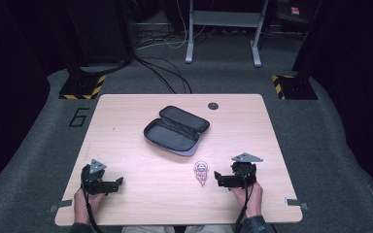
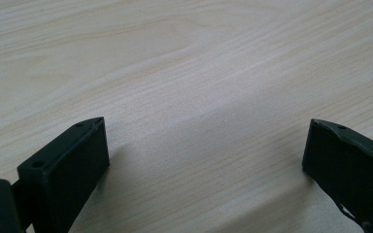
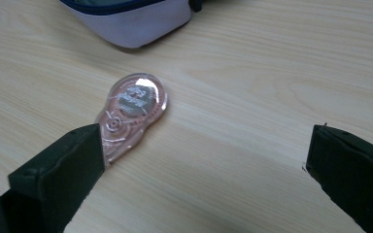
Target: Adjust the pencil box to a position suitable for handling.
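Both tongs spread wide over the pale wooden bench point(image 1: 126, 121): left tongs point(image 2: 204, 160) over bare wood, right tongs point(image 3: 201, 165) beside a clear pink teardrop-shaped tape dispenser point(image 3: 131, 114), near an open dark zip pencil case point(image 1: 176, 130).

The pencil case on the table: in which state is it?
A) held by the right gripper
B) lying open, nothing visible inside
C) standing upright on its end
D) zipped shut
B: the pencil case lies flat and unzipped on the table, its dark lining bare.
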The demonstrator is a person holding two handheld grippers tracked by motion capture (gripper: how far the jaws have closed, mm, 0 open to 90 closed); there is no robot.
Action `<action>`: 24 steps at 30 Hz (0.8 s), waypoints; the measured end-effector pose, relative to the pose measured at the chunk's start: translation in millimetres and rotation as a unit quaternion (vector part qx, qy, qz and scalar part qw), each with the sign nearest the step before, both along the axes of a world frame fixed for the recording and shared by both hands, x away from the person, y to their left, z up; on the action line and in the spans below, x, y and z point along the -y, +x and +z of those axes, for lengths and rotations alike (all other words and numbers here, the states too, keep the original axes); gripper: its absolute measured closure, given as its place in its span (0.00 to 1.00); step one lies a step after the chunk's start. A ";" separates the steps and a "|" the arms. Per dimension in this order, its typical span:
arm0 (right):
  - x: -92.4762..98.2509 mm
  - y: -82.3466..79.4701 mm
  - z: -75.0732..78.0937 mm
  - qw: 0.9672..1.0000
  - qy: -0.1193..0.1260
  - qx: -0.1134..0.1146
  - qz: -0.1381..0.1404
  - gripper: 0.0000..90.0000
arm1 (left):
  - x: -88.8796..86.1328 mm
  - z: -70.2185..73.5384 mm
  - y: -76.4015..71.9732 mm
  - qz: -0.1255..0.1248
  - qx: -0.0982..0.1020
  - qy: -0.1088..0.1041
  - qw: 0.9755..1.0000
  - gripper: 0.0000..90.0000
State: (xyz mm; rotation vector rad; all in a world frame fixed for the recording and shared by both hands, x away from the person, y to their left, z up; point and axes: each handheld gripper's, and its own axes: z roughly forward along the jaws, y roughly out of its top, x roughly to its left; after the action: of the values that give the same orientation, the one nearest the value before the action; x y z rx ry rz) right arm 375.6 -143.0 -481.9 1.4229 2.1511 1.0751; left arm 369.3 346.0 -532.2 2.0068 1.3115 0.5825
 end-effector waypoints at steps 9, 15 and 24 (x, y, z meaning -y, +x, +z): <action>-35.3 6.1 -5.9 1.000 -0.002 -0.008 0.019 0.01 | 0.4 -0.2 -0.3 0.002 -0.001 -0.003 1.000 0.03; -50.6 11.3 -9.9 1.000 0.001 -0.012 0.020 0.03 | 0.2 0.1 -0.4 0.001 -0.003 -0.004 1.000 0.03; -73.7 22.4 -25.0 0.999 -0.011 -0.040 0.004 0.16 | 0.4 0.0 -0.4 0.003 -0.001 -0.004 1.000 0.03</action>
State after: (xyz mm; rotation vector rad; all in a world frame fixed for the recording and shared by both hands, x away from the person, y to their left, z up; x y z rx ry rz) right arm 398.0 -69.4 -506.9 1.4712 2.2184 1.0113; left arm 368.9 345.6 -532.2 1.9992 1.3194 0.5775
